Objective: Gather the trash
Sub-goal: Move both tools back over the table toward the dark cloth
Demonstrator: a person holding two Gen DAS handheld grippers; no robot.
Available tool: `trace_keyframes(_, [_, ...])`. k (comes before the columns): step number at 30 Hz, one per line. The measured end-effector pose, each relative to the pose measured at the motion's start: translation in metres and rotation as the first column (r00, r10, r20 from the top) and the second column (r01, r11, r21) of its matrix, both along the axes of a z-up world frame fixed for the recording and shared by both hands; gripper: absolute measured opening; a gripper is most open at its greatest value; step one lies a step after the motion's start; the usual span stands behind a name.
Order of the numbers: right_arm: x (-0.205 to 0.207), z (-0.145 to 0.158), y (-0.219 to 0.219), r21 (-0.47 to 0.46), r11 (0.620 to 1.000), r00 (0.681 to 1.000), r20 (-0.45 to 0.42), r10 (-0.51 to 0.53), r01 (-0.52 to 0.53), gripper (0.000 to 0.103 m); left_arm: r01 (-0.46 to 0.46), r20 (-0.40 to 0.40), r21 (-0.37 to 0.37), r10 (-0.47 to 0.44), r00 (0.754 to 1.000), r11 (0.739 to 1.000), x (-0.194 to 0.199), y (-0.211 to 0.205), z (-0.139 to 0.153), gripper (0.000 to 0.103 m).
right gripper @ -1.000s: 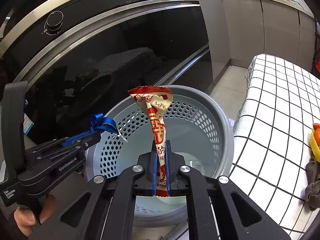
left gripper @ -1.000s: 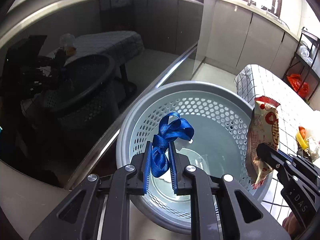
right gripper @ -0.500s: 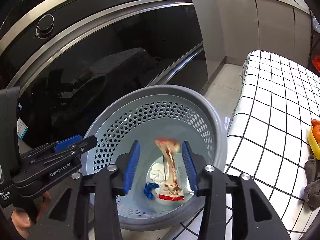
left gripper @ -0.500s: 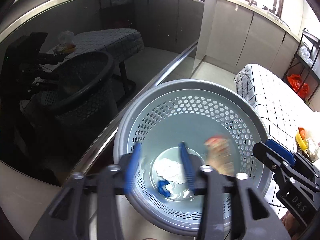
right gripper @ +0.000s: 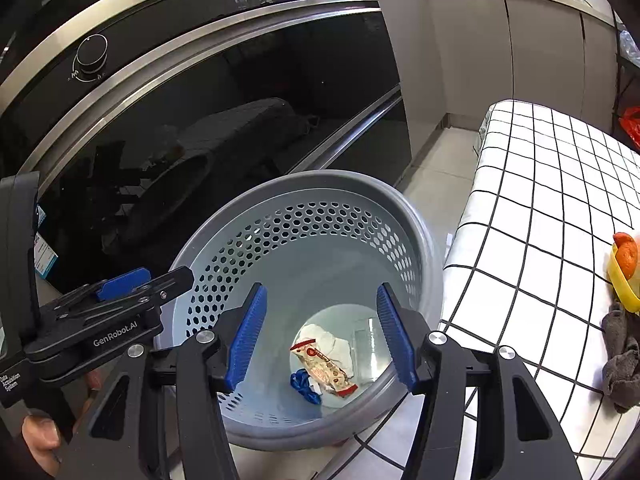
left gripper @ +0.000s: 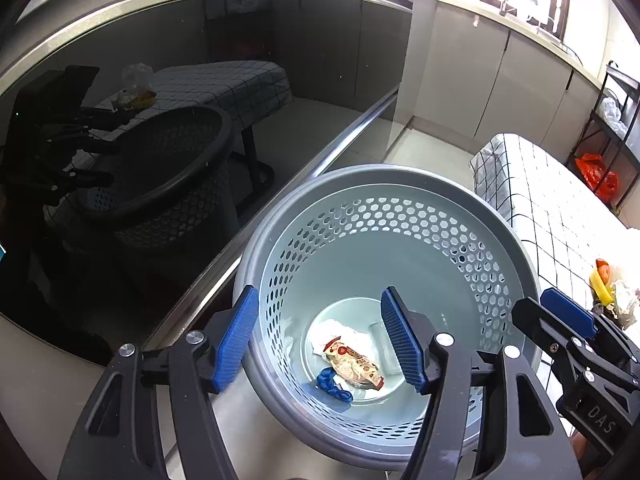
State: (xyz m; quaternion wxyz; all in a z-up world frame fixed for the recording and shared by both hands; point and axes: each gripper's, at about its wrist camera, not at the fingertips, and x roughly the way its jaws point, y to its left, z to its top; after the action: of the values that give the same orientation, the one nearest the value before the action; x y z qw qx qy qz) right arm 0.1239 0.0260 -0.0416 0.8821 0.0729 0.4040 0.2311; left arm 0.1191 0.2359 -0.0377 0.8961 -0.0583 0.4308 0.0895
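Trash: snack wrapper (left gripper: 352, 364), blue ribbon (left gripper: 333, 385), white tissue (left gripper: 334, 330) lie on basket (left gripper: 400, 184) floor, ribbon half hidden under wrapper. Left gripper (left gripper: 320, 344) and right gripper (right gripper: 320, 340) hover above rim, angled down, jaws opening, nothing between. Hand (right gripper: 38, 436) cut off at 8 o'clock.

I am standing in a home kitchen. A built-in oven (right gripper: 224, 120) with a dark glass door, steel trim and a round control knob (right gripper: 91, 56) fills the wall ahead of me. Pale cabinets (left gripper: 480, 80) run under a countertop towards a bright window. A table under a white checked cloth (right gripper: 540, 208) stands to my right, a perforated grey waste basket (right gripper: 428, 248) on the tiled floor beside it.
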Motion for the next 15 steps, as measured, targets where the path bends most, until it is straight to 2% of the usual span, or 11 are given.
trace_keyframes(6, [-0.005, 0.002, -0.004, -0.006, 1.000, 1.000, 0.001, -0.005, 0.005, 0.060, -0.003, 0.008, 0.003, 0.003, 1.000, 1.000, -0.003, -0.001, 0.002, 0.066])
trace_keyframes(15, [-0.027, 0.007, -0.017, -0.031, 0.999, 0.999, 0.016, -0.027, 0.028, 0.060, 0.007, 0.039, -0.002, -0.006, 0.999, 1.000, -0.015, -0.005, 0.009, 0.071])
